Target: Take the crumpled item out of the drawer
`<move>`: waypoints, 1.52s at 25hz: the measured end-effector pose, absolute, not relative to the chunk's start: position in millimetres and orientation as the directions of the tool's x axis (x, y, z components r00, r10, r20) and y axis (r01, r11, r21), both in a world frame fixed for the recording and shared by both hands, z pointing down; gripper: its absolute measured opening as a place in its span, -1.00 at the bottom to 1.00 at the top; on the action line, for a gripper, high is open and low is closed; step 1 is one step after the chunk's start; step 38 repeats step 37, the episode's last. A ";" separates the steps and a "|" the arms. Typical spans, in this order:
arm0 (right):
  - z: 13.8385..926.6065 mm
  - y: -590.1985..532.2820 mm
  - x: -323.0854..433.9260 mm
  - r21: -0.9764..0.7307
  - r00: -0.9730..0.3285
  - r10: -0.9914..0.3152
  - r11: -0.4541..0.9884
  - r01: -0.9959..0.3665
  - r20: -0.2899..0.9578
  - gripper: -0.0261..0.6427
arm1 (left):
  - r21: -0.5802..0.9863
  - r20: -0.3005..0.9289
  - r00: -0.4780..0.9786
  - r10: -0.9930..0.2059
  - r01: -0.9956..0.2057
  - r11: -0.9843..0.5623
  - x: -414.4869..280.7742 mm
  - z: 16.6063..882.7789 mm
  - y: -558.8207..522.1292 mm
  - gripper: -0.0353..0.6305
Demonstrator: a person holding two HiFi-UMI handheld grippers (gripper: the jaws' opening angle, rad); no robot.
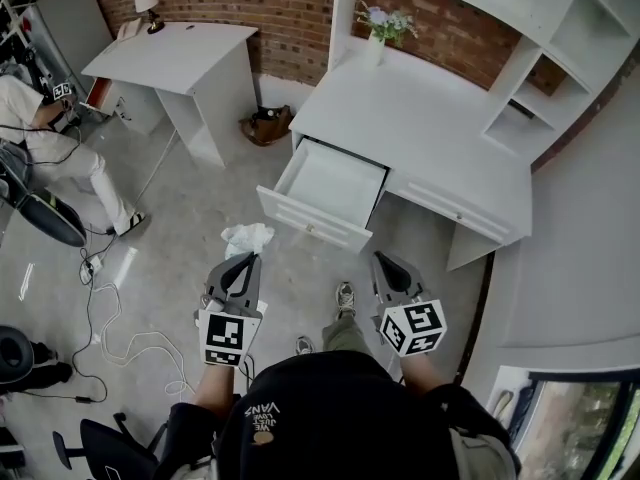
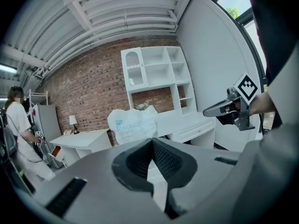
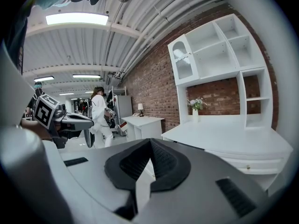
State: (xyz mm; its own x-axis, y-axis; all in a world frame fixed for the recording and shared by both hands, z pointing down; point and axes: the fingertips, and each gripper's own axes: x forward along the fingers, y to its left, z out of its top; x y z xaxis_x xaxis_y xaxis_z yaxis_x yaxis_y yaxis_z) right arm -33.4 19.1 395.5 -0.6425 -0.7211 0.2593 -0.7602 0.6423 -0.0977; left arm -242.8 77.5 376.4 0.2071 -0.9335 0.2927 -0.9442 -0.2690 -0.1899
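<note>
The crumpled item is a white plastic bag (image 1: 247, 238) with pale blue print, and it hangs over the floor in front of the drawer. My left gripper (image 1: 248, 260) is shut on its lower edge. In the left gripper view the bag (image 2: 133, 124) stands up just past the closed tips of the left gripper (image 2: 152, 140). The white drawer (image 1: 315, 220) of the desk (image 1: 430, 128) is pulled out, and its inside looks bare. My right gripper (image 1: 383, 261) floats to the right of the drawer front, shut with nothing in it; its tips meet in the right gripper view (image 3: 150, 141).
A person in white (image 1: 60, 158) stands at the far left beside a dark chair (image 1: 50, 218). A second white desk (image 1: 180, 58) with a lamp is at the back left. Cables (image 1: 130, 343) trail over the floor. A brown bag (image 1: 265, 126) lies by the wall, and a flower vase (image 1: 380, 28) stands on the desk.
</note>
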 end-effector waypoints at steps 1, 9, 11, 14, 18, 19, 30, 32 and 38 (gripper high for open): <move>397.3 23.4 -34.5 -0.100 -0.643 -0.718 0.643 -0.759 0.265 -0.92 | -0.186 0.289 0.206 -0.935 -0.946 -0.266 -244.3 374.7 82.7 -0.88; 404.2 44.8 -31.2 -0.104 -0.633 -0.721 0.633 -0.767 0.281 -0.92 | -0.175 0.280 0.175 -0.944 -0.957 -0.229 -255.1 372.9 115.9 -0.88; 405.1 46.4 -28.7 -0.101 -0.626 -0.727 0.626 -0.773 0.281 -0.92 | -0.173 0.281 0.167 -0.945 -0.960 -0.221 -256.8 375.5 121.4 -0.88; 405.3 47.4 -26.7 -0.093 -0.621 -0.733 0.622 -0.777 0.279 -0.92 | -0.170 0.285 0.155 -0.946 -0.963 -0.209 -257.9 379.0 127.2 -0.88; 403.3 49.1 -28.2 -0.092 -0.621 -0.734 0.623 -0.777 0.276 -0.92 | -0.158 0.289 0.157 -0.944 -0.965 -0.209 -255.8 380.3 131.9 -0.88; 403.8 49.7 -28.8 -0.091 -0.621 -0.733 0.623 -0.777 0.276 -0.92 | -0.155 0.289 0.158 -0.944 -0.965 -0.210 -254.6 381.0 132.7 -0.88; 404.3 48.9 -29.9 -0.082 -0.611 -0.742 0.615 -0.784 0.275 -0.92 | -0.147 0.284 0.179 -0.942 -0.963 -0.228 -249.1 381.8 132.1 -0.88; 403.9 47.1 -30.6 -0.081 -0.610 -0.743 0.614 -0.785 0.274 -0.92 | -0.146 0.284 0.180 -0.942 -0.963 -0.228 -249.7 381.9 130.1 -0.88; 403.3 41.4 -29.5 -0.078 -0.610 -0.745 0.614 -0.785 0.271 -0.92 | -0.142 0.281 0.188 -0.941 -0.962 -0.234 -247.1 382.2 122.5 -0.88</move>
